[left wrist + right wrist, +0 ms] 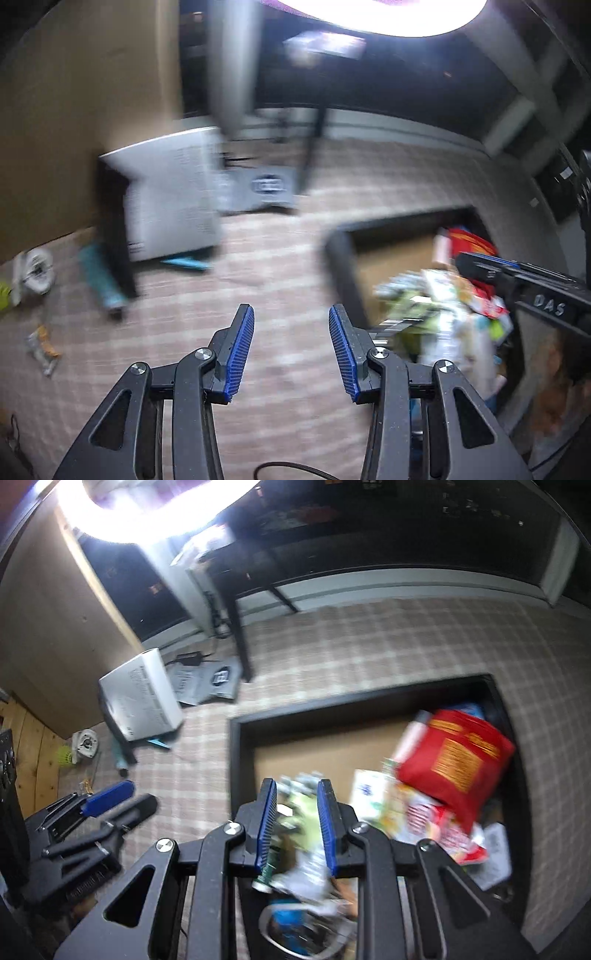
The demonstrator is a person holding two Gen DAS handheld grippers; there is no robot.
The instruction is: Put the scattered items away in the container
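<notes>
A black-walled container [236, 760] sits on the checked carpet, holding a red bag [454, 760] and several blurred packets; it also shows in the left wrist view [340, 258]. My right gripper [297, 794] hovers over its near left part, jaws open with nothing between them. My left gripper [291, 325] is open and empty above the carpet, left of the container; it also shows in the right wrist view [110, 797]. Scattered on the floor at far left lie a small snack wrapper [42, 349], a teal tube [101, 280], a white round item [37, 269] and a yellow-green item [64, 755].
A white box [140, 698] leans by a brown cabinet [74, 110]. A grey bag [214, 679] lies beside a black table leg [240, 635]. Wooden flooring [33, 753] borders the carpet at far left.
</notes>
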